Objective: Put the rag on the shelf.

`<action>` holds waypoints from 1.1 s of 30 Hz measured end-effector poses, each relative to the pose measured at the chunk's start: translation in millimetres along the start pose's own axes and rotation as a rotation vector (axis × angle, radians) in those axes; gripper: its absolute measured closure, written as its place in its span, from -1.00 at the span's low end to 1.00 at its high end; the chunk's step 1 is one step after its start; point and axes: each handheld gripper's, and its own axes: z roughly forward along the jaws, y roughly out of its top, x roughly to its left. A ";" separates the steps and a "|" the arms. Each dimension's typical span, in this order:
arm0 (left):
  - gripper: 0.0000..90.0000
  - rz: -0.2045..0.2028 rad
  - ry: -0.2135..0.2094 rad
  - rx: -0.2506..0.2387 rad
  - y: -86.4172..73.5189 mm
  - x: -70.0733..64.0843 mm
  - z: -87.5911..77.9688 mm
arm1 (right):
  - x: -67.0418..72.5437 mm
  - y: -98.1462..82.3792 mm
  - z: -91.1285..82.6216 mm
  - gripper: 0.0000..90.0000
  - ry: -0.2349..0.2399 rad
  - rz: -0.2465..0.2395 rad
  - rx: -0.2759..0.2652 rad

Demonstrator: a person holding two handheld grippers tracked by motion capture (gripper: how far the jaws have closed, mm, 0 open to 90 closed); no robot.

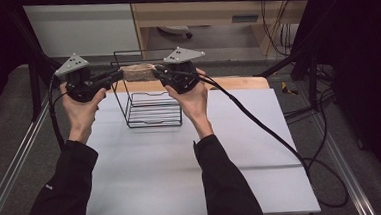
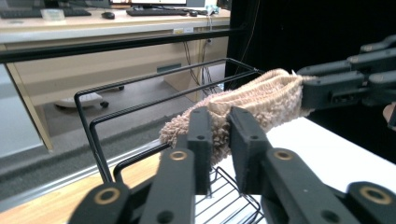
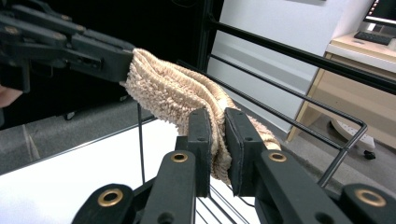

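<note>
step: beige cloth (image 1: 137, 72) held stretched over the wire rack (image 1: 151, 110) near the table's (image 1: 183, 178) far edge
left gripper (image 1: 118, 75): pinching cloth end
right gripper (image 1: 158, 72): pinching other end
next: likely lower it evenly onto the top rails

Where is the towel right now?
In the high view the towel hangs mid-air over the wire rack at the table's far side, stretched between the left tool and the right tool.

1. One beige fuzzy cloth (image 1: 137, 72).
2. One black wire rack (image 1: 151, 110).
3. Two tools: left tool (image 1: 118, 75), right tool (image 1: 159, 72).
4. One white worktop (image 1: 182, 163).
5. Two hands, one on each tool.
</note>
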 end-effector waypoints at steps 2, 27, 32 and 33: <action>0.67 -0.024 -0.003 -0.015 5.8 1.3 -3.1 | 0.0 -0.3 -0.1 0.80 0.002 -0.001 0.005; 1.00 -0.037 -0.052 0.159 3.4 1.4 12.6 | -0.5 -6.7 0.1 0.58 0.065 -0.026 0.076; 1.00 -0.015 -0.042 0.171 -1.6 1.6 12.5 | -0.4 -4.9 -3.0 0.38 0.085 -0.002 0.062; 1.00 -0.016 -0.041 0.173 -3.3 1.8 12.8 | -0.7 -3.9 -4.2 0.37 0.083 -0.003 0.056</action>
